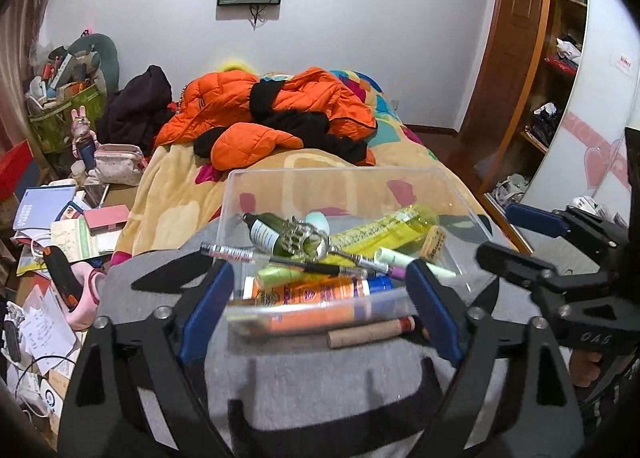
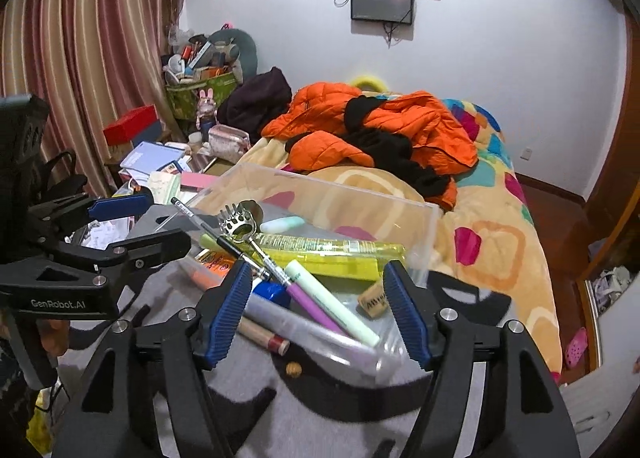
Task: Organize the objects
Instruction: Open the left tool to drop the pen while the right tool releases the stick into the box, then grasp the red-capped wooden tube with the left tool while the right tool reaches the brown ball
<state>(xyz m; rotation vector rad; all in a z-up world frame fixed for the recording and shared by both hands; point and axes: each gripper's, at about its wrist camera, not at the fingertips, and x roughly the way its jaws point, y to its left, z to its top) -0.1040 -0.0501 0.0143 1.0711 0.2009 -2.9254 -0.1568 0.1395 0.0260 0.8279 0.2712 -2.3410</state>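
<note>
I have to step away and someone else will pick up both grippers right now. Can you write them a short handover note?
Left gripper: open, holding nothing, its jaws astride the near wall of the clear bin.
Right gripper: open, empty, at the bin's near right corner.
In the bin: yellow bottle, dark green bottle, orange tube, metal back scratcher, pens, and a cork.
Left: a tan stick with a red end and a small brown bit lie on the grey cloth outside the bin.
</note>
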